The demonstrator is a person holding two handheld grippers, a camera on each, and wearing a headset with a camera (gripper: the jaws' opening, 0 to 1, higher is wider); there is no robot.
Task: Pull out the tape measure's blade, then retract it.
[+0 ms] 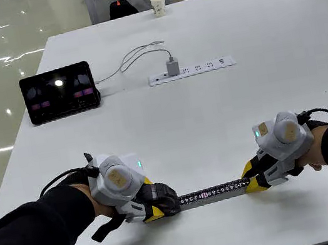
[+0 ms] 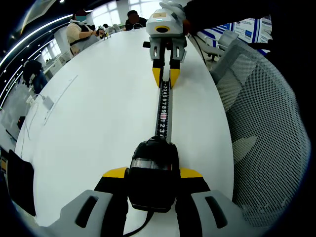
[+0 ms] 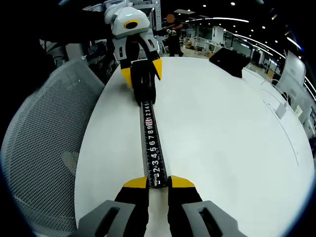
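Tape measure [image 2: 154, 173]: black case, low on the white table [image 1: 213, 114] near its front edge, at the person's left.
Blade [image 3: 151, 143]: drawn part of the way out, numbers up, running straight from the case mouth to the person's right, flat or nearly flat on the table.
Left gripper [image 1: 154, 201]: clamped on the tape measure, one yellow tip on each side of the case.
Right gripper [image 3: 158, 182]: drawn narrow, its yellow tips pinched on the blade's free end (the end hook itself is hidden between them).
Stage: the pull-out looks done or close to it, with the retraction not yet begun.
Risk, snap-back: if the right jaws open all at once, the spring would likely whip the blade home, and the end could slap the case or jolt it in the left grip.
Risk, kink: lifting or twisting either hand off the shared line could buckle the thin blade mid-span.
Risk, slip: the smooth case could turn between the tips if the pull goes on.
Beyond: a dark tablet [image 1: 60, 92], a power strip [image 1: 191, 69] and a paper cup [image 1: 158, 4], all well apart, at the far side.
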